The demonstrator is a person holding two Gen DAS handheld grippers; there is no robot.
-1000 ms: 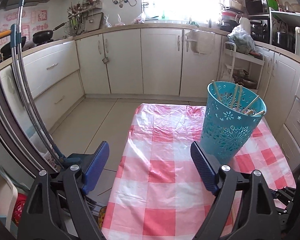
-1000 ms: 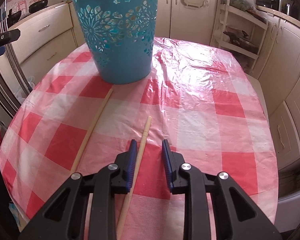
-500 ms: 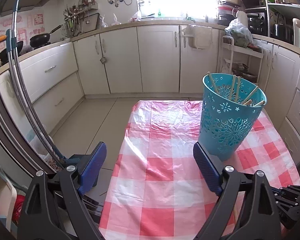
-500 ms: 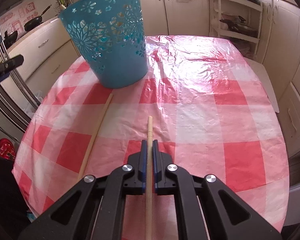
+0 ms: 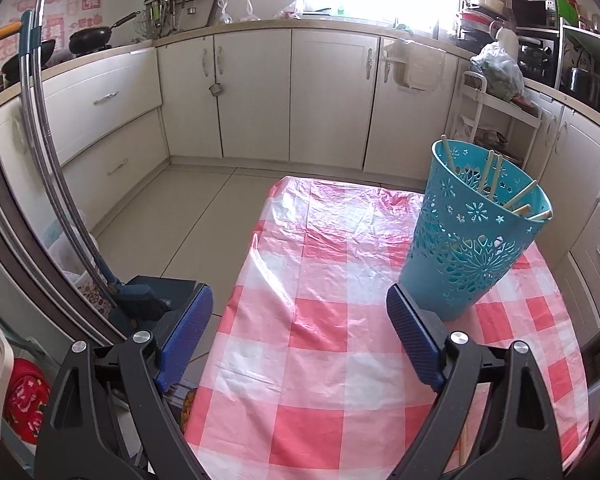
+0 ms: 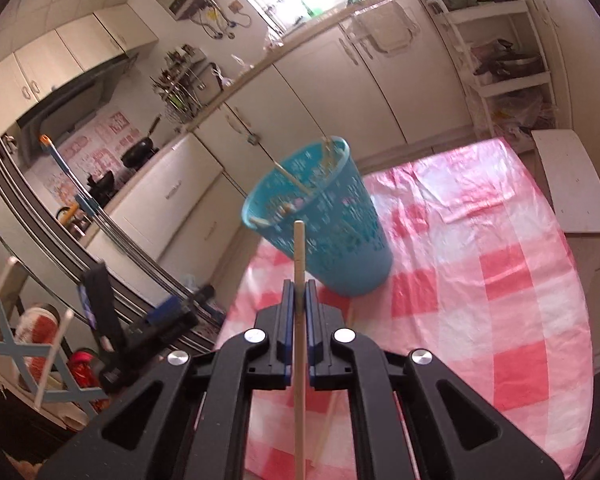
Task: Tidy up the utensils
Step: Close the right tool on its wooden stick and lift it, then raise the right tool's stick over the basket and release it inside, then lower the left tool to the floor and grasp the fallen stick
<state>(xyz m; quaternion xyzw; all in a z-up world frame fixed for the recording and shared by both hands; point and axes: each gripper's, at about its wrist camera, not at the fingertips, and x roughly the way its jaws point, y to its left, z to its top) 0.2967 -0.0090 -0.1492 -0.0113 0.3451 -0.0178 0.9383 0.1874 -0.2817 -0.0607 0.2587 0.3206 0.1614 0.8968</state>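
One table [image 5: 328,344] under a red-and-white checked plastic cloth fills the lower half of both views, with pale kitchen cabinets [image 5: 256,96] behind it. On the cloth stands one teal cut-out basket [image 5: 474,240], upright, at about two o'clock in the left wrist view and near twelve o'clock, just past the fingertips, in the right wrist view. Six wooden chopsticks [image 5: 520,195] lean inside it, their tips poking above the rim, as counted from the left wrist view; the right wrist view is too blurred to confirm. The left gripper [image 5: 300,328] hangs over the table's near edge with its two blue pads spread wide, released and gripping nothing. The right gripper [image 6: 299,292] is clenched on one chopstick [image 6: 299,248], which runs straight up between the pads toward twelve o'clock, lifted off the cloth, its tip overlapping the basket's near rim. One more chopstick [image 6: 332,412] lies on the cloth just right of the held one, partly hidden beneath the gripper body.
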